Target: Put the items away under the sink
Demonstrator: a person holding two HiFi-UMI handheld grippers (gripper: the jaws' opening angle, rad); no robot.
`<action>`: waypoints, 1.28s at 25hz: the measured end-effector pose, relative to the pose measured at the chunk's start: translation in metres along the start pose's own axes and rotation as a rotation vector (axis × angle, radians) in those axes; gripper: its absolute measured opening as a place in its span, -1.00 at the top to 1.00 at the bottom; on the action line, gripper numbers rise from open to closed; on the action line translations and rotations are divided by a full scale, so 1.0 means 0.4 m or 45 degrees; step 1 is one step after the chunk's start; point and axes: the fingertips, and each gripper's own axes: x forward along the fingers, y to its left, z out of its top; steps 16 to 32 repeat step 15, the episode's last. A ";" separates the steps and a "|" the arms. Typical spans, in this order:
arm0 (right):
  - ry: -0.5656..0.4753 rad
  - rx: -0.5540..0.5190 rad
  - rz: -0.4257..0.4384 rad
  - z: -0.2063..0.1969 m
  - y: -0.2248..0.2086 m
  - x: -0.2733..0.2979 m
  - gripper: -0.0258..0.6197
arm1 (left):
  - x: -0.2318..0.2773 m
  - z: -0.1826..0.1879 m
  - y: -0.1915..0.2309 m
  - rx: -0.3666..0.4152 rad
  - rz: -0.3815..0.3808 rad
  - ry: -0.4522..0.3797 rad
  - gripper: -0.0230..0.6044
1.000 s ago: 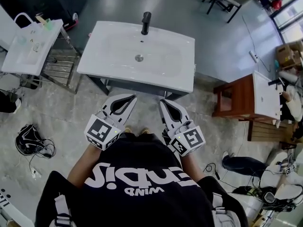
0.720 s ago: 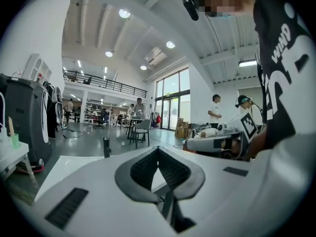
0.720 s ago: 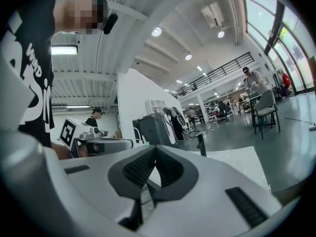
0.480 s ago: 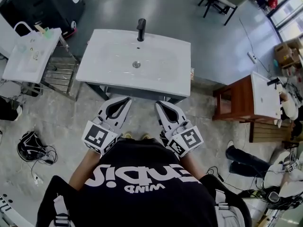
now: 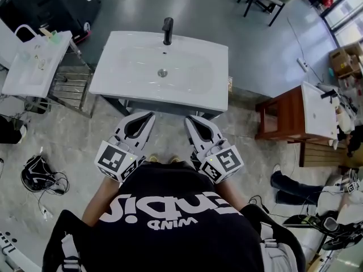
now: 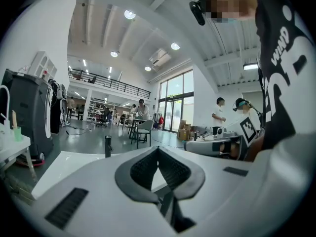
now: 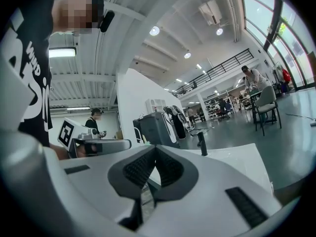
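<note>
The left gripper (image 5: 148,117) and right gripper (image 5: 190,119), each pressed together on nothing, were held level before the sink (image 5: 130,81), seemingly idle, as no items showed and the space beneath lay hidden.

Faucet (image 5: 167,30) on far rim of sink (image 5: 116,86), side table (image 5: 283,115) right.

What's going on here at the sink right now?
A person stands facing the white rectangular washbasin with its black tap, holding the left tool and right tool level before its front edge. Both tools are shut and empty; no item is being handled.
</note>
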 end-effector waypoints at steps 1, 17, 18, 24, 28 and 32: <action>-0.001 0.003 -0.002 0.002 -0.003 -0.001 0.86 | 0.001 0.000 -0.002 -0.007 -0.004 0.001 0.86; 0.002 0.004 -0.016 0.007 -0.021 -0.028 0.86 | 0.019 -0.011 -0.047 -0.002 -0.045 0.033 0.86; 0.002 0.004 -0.016 0.007 -0.021 -0.028 0.86 | 0.019 -0.011 -0.047 -0.002 -0.045 0.033 0.86; 0.002 0.004 -0.016 0.007 -0.021 -0.028 0.86 | 0.019 -0.011 -0.047 -0.002 -0.045 0.033 0.86; 0.002 0.004 -0.016 0.007 -0.021 -0.028 0.86 | 0.019 -0.011 -0.047 -0.002 -0.045 0.033 0.86; 0.002 0.004 -0.016 0.007 -0.021 -0.028 0.86 | 0.019 -0.011 -0.047 -0.002 -0.045 0.033 0.86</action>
